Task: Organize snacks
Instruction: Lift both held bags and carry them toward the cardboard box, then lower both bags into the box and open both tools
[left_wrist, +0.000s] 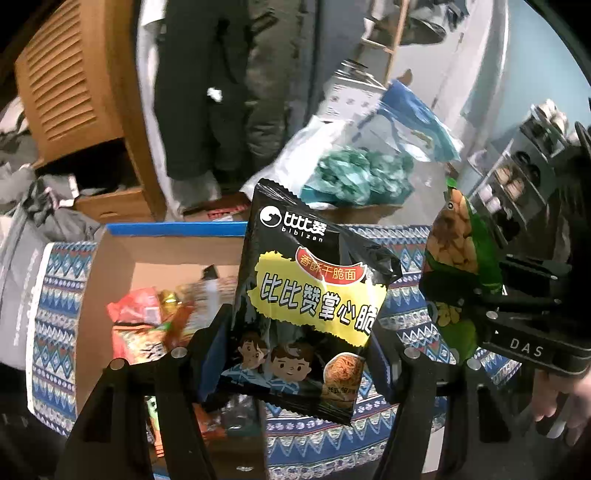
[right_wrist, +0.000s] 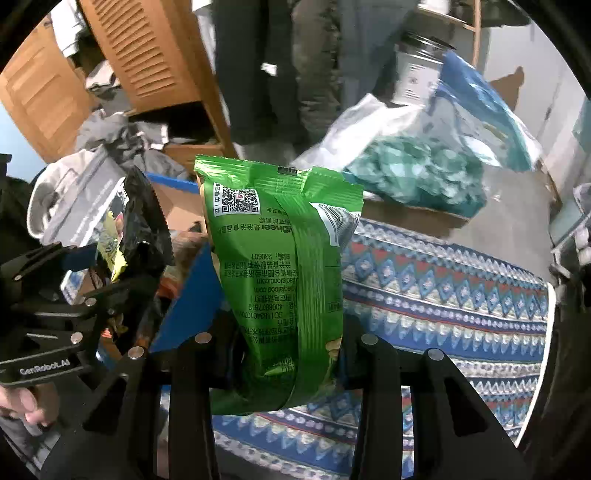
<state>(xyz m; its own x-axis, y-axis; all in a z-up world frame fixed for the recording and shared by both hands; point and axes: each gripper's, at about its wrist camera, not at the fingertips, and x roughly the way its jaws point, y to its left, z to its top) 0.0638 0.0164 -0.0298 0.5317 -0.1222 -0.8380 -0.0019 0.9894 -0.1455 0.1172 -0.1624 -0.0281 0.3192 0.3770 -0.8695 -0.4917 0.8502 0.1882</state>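
Observation:
My left gripper (left_wrist: 295, 354) is shut on a black and yellow noodle snack packet (left_wrist: 306, 288) and holds it upright above the patterned cloth, at the right edge of the cardboard box (left_wrist: 122, 258). My right gripper (right_wrist: 284, 354) is shut on a green snack packet (right_wrist: 280, 266) with its printed back facing me. The green packet also shows at the right of the left wrist view (left_wrist: 461, 258). The black packet and left gripper show at the left of the right wrist view (right_wrist: 136, 229). The box holds several red and orange snack packets (left_wrist: 144, 325).
A blue, red and white patterned cloth (right_wrist: 443, 280) covers the surface. Behind it lie a plastic bag of teal items (right_wrist: 417, 173), a blue bag (right_wrist: 476, 103), a grey bag (right_wrist: 77, 199) and a wooden louvred cabinet (right_wrist: 147, 55). A person's legs (left_wrist: 207, 92) stand behind.

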